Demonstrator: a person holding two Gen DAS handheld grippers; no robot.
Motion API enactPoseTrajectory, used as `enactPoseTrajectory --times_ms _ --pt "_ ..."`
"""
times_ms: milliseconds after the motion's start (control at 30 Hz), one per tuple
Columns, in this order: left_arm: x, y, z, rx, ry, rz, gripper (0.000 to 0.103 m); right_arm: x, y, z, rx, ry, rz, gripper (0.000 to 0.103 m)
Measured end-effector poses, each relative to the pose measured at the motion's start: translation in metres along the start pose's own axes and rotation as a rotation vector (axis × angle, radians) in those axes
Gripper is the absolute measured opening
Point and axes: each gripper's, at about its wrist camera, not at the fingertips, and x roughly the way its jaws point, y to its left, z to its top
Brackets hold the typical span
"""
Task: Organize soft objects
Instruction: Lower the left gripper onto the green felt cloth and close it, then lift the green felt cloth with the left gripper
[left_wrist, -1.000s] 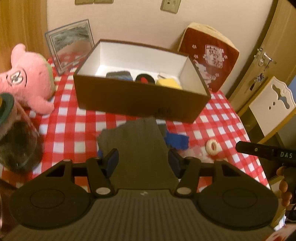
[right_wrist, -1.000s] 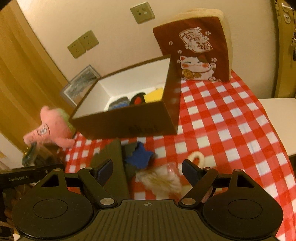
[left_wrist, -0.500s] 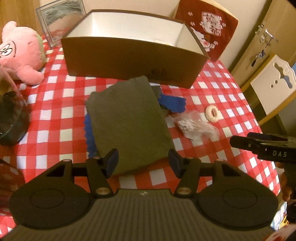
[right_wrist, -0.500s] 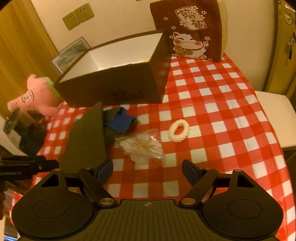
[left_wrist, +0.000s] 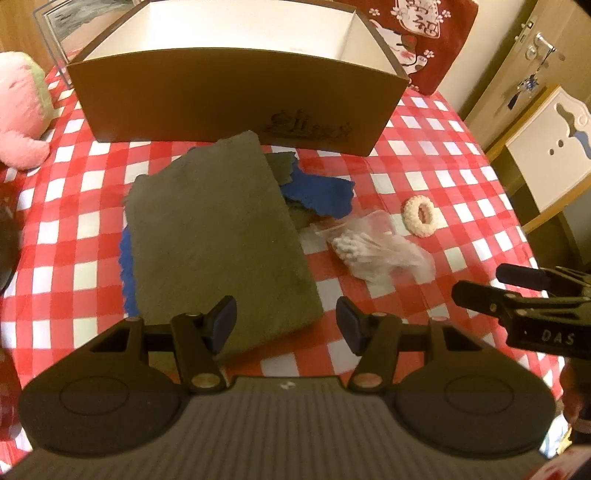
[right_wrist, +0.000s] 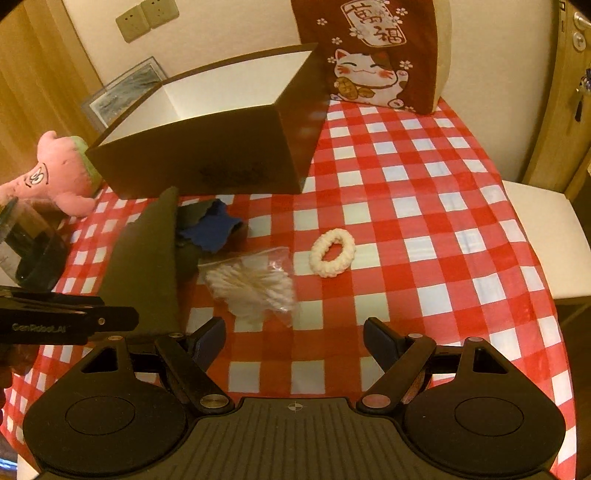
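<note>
Left gripper (left_wrist: 282, 320): jaws spread, empty, hovering over the near edge of the olive cloth (left_wrist: 218, 236). Cloth lies flat straight ahead of it, on top of a blue cloth (left_wrist: 321, 194) that sticks out at its left edge and far right corner. Dark green scrap (left_wrist: 282, 168) at the far corner, partly under the olive one.

Right gripper (right_wrist: 293, 338): jaws wide apart, holding nothing, above the table. Swab bag (right_wrist: 255, 284) just ahead between its fingers' line, touching the cloth pile on the left. Cream ring (right_wrist: 332, 252) ahead and slightly right, apart from the bag.

Box (left_wrist: 236, 99): brown, open top, white inside, stands beyond the cloths, right across the far side; olive cloth's far corner almost reaches its front wall. Contents not visible from here.

Around: pink plush (right_wrist: 55, 177) left of the box, glass jar (right_wrist: 31, 251) near left of right gripper, cat cushion (right_wrist: 373, 55) leaning on the wall right of the box, framed picture (right_wrist: 125, 86) behind the box.

Surface: red-white checked tablecloth (right_wrist: 406, 206). Cream wall with sockets (right_wrist: 147, 18), wooden door (left_wrist: 517, 48) and white chair (left_wrist: 554, 147) to the right.
</note>
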Motion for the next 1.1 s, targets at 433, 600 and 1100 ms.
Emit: enactPoseTrajectory --times_ms 433,600,1100 --pt "0.053 -0.032 0.011 0.045 0.007 0.218 0.058 0.011 -0.021 0.008 0.022 0.019 0.003 0.081" --pt "0.062 -0.039 0.01 0.065 -0.006 0.263 0.063 0.016 -0.023 0.007 0.023 0.036 0.009 0.081" --pt "-0.003 0.033 0.01 -0.129 -0.106 0.034 0.005 0.016 -0.012 0.01 -0.026 0.011 0.04 0.081"
